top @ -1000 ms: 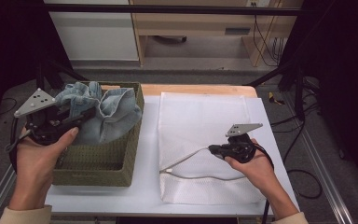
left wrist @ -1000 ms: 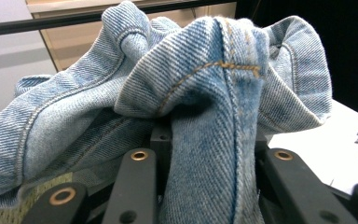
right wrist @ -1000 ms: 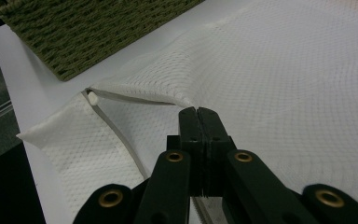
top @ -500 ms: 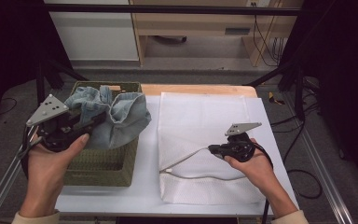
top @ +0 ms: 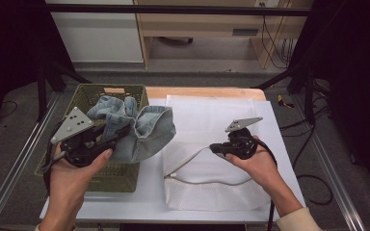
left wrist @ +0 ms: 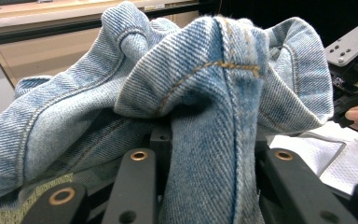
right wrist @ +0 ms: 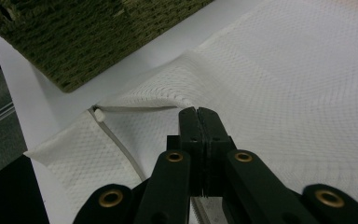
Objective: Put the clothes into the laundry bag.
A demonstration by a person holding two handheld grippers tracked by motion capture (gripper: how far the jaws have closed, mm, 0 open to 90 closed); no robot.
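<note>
Item, denim garment [top: 139, 132]: clamped in my left tongs [top: 120, 131] above the basket's [top: 84, 96] right rim; my right tongs [top: 215, 147], clenched on the mesh bag's [top: 212, 120] raised mouth edge, may lose it, closing the opening.

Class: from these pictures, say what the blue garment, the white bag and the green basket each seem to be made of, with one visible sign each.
Blue garment: apparently washed denim, with diagonal twill ribs and tan stitching. White bag: likely synthetic mesh, showing a fine honeycomb grid; matte. Green basket: woven cord or paper rope, possibly, with a coarse braided texture.
</note>
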